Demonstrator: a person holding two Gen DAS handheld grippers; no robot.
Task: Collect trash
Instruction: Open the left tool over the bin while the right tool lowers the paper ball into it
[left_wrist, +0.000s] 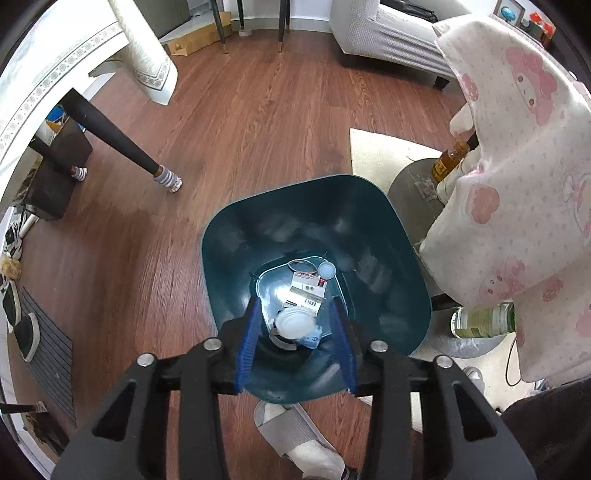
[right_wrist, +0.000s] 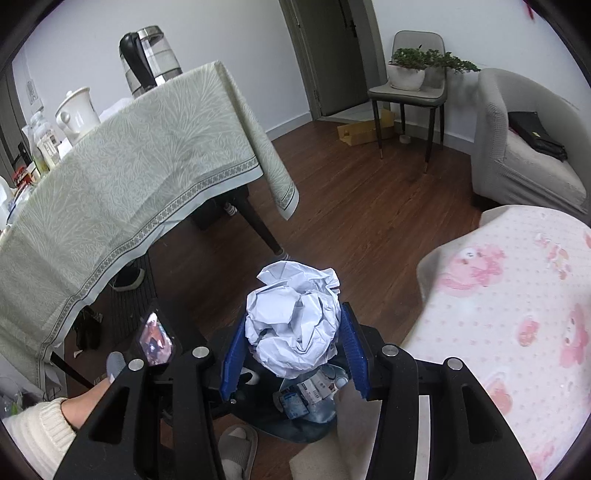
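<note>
1. two grippers: left gripper (left_wrist: 295, 343) hangs empty, jaws parted, above the dark teal plastic bin (left_wrist: 406, 236).
2. right gripper (right_wrist: 293, 350) clamps a crumpled white paper ball (right_wrist: 293, 317).
3. next: carry it over the bin, release.

Wood floor (right_wrist: 369, 206) running across the room. Surface with pale green tablecloth (right_wrist: 122, 184) holding a glass kettle (right_wrist: 151, 59) and a white lidded jar (right_wrist: 77, 109). Grey chair (right_wrist: 410, 88) by the doorway carrying a potted plant (right_wrist: 413, 70). Grey armchair (right_wrist: 524, 158) sitting right, black bag (right_wrist: 535, 134) lying on it. Flat cardboard (right_wrist: 364, 131) lying near the chair legs. Pink-print cloth (right_wrist: 517, 332) draping at right. Dark shoe (left_wrist: 26, 334) resting on a ribbed mat (left_wrist: 51, 354).
</note>
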